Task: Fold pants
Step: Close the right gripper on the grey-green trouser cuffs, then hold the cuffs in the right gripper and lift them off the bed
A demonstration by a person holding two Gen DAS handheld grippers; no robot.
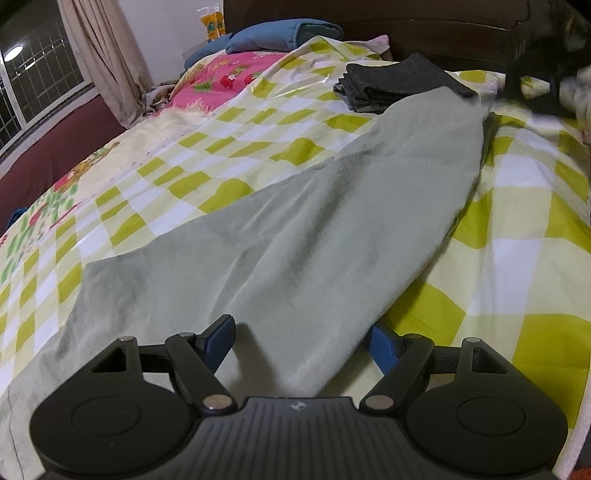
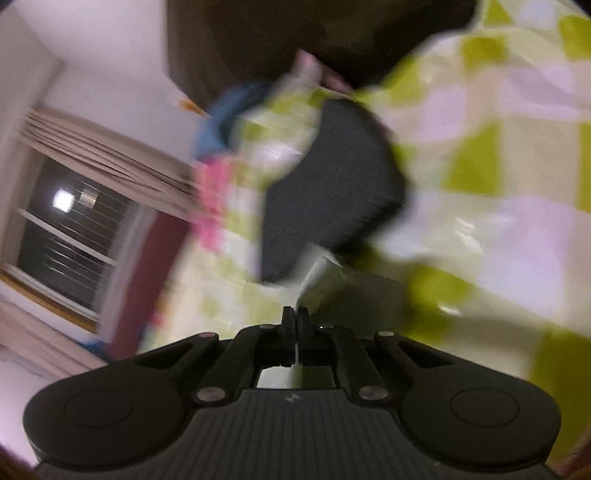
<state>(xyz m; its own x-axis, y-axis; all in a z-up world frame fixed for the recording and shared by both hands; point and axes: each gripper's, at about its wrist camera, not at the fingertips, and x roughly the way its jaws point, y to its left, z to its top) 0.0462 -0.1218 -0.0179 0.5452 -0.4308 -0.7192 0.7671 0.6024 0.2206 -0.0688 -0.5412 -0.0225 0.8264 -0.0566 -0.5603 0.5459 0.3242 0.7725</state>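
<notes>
Pale grey-green pants lie spread on a yellow-green checked sheet, stretching from the near left to the far right. My left gripper is open, its blue fingers straddling the near end of the pants. My right gripper is shut, with the far end of the pants at its tips; the view is blurred. It shows as a dark blur in the left wrist view at the far end of the pants.
A folded dark grey garment lies at the far end of the pants, also in the right wrist view. A blue pillow, a pink patterned cloth, the dark headboard and a curtained window stand beyond.
</notes>
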